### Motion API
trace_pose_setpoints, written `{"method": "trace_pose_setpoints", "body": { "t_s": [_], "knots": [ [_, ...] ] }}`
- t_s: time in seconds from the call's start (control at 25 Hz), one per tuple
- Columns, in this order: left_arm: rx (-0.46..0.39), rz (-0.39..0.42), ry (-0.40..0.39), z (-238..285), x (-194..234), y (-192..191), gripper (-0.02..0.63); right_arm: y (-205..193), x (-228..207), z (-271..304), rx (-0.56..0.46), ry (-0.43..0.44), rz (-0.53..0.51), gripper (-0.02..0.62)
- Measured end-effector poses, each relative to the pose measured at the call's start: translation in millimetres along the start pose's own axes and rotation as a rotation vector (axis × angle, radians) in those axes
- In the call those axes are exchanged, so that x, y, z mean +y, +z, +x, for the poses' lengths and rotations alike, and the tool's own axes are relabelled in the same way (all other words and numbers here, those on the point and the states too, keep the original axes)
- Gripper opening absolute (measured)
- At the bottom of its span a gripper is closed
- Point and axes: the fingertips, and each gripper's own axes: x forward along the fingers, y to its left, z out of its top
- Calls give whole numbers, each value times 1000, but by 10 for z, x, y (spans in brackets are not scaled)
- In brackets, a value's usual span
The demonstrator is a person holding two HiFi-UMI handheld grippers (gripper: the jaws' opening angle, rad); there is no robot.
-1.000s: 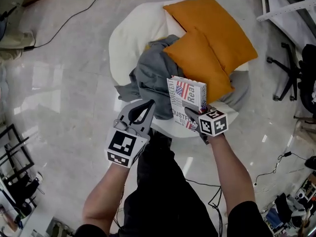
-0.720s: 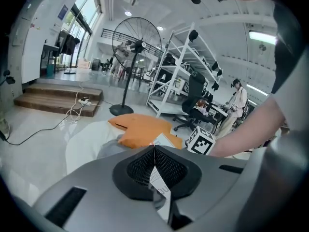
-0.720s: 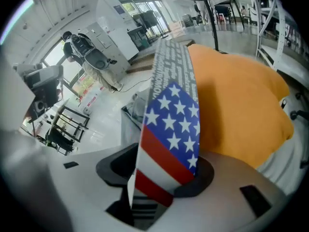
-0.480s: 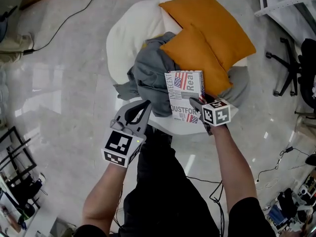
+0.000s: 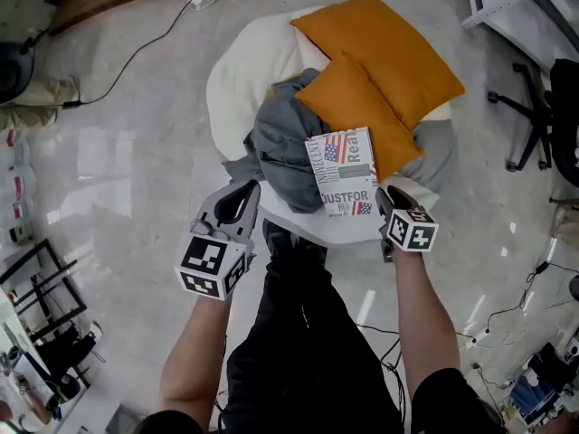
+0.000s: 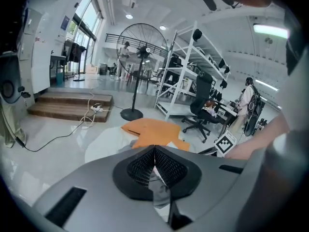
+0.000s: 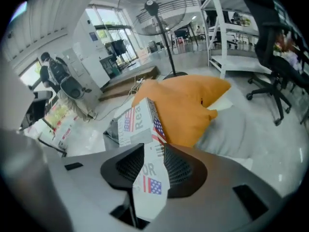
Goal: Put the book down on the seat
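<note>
The white book with flag print [image 5: 342, 183] lies tilted on the grey cloth [image 5: 285, 143] and the front of the round white seat [image 5: 240, 70]. My right gripper [image 5: 387, 204] is at the book's lower right corner. In the right gripper view the book [image 7: 137, 122] runs between the pads of that gripper [image 7: 154, 151] and fills the gap; its jaws have just been closing on it. My left gripper [image 5: 251, 191] hovers at the seat's front left edge, beside the grey cloth, shut with nothing in it. In the left gripper view its tips [image 6: 154, 151] meet.
Two orange cushions [image 5: 380, 48] [image 5: 357, 107] lie on the back and right of the seat. An office chair [image 5: 543, 125] stands at the right, and a cable [image 5: 136, 48] runs across the shiny floor at the left. A standing fan [image 6: 140, 57] and shelving [image 6: 193, 76] are beyond the seat.
The right gripper has shifted from the book's lower middle to its lower right corner. The book has settled lower against the cloth. The left gripper has drawn back a little toward the person.
</note>
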Motion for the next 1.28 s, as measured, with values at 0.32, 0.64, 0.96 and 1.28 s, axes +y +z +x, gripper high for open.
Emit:
{"method": "trace_pose_setpoints", "body": {
  "t_s": [0.32,0.64,0.96,1.28],
  "knots": [
    [-66,18,-34,-707,-603,874,3,423,464,-1206,-251,73,259,67],
    [-123,146,-93,-1566,-1096,1434,3,742,1380,-2490,-305,173,127,24],
    [-185,183,-138,-2754,-1170,1319,3,608,2714,-3457,-427,226,71,17],
    [-209,216,-174,-3803,-1007,801,3,83,3609,-4160,-509,205,55,17]
  ]
}}
